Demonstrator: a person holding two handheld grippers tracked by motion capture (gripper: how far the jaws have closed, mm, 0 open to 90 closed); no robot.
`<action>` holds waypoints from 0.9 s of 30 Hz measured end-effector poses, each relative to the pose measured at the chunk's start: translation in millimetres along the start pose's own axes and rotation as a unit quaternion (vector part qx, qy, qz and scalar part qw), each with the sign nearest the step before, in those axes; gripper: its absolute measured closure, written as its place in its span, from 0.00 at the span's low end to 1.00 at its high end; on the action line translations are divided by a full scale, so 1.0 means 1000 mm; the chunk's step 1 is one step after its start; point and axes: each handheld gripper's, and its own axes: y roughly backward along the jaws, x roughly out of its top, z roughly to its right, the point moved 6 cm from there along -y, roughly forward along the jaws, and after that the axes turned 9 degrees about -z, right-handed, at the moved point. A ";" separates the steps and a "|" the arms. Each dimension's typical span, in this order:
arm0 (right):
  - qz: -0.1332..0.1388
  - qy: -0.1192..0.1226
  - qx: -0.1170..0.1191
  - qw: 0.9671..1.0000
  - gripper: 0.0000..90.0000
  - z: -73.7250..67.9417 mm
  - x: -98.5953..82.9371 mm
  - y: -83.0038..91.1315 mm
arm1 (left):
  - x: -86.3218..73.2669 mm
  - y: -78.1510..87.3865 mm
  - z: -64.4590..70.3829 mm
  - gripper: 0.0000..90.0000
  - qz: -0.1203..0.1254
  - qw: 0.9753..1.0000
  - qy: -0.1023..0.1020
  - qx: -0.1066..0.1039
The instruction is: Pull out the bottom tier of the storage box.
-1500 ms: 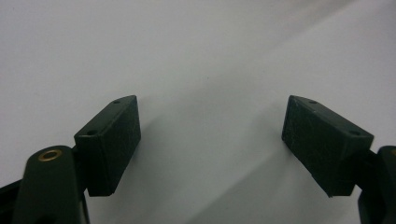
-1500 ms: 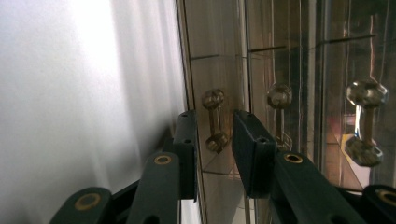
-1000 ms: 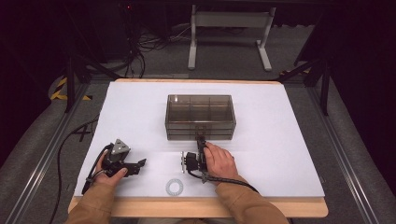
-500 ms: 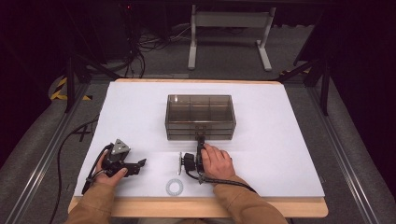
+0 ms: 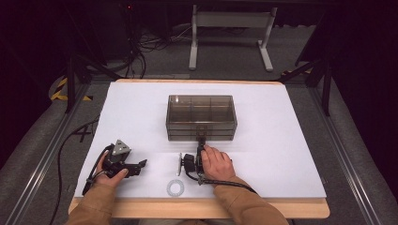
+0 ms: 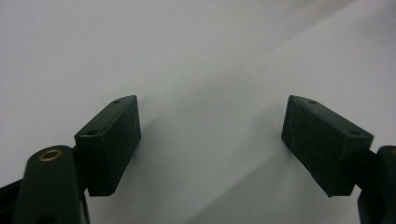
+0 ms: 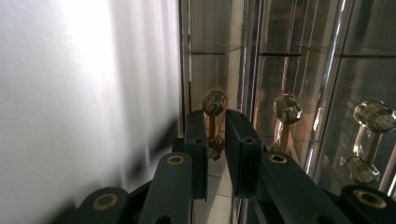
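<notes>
High view: smoked clear drawer box [image 5: 201,112] sits mid-counter [image 5: 291,154], long axis running left-right, drawer fronts facing the person. Right tool [image 5: 201,142] is right at the bottom front, pointing straight away from the person, square to the box face. Right hand [image 5: 215,161] lies behind it. Left tool [image 5: 139,165] rests on the counter well left and nearer the person, aimed rightward, nowhere near the box. A ring [image 5: 174,188] and a thin upright metal piece [image 5: 179,163] lie near the right hand; not involved, as far as I can tell.

Left gripper view: left tool [image 6: 210,135] jaws stand wide apart, nothing between them, bare white counter below. Idle.

Right gripper view: camera is rolled, so the counter reads as the left wall and the box front runs up the right. Right tool [image 7: 215,135] jaws are nearly together around the thin stem of a crystal knob [image 7: 215,102]; the knob head sits just past the tips. Looks like they're pinching the stem, though actual contact is hard to confirm. Two more knobs [image 7: 286,108] sit farther across the front, untouched.

Judgement: the drawer's travel axis is in line with the tool and runs toward the person, so the pull is straight back along the tool's own axis. Right hand is the one on it. Any sideways drift would likely slip the stem or skew the drawer.
</notes>
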 end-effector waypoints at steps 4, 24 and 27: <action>0.001 0.001 0.000 1.000 0.89 0.000 0.000 0.000 | 0.000 0.000 0.000 0.23 0.000 1.000 0.000 0.000; 0.008 0.009 -0.002 1.000 0.90 -0.002 -0.003 0.010 | 0.000 0.000 0.000 0.22 0.001 1.000 0.000 -0.001; 0.009 0.009 0.000 1.000 0.90 -0.003 -0.003 0.013 | 0.000 0.000 0.000 0.22 0.001 1.000 0.000 -0.001</action>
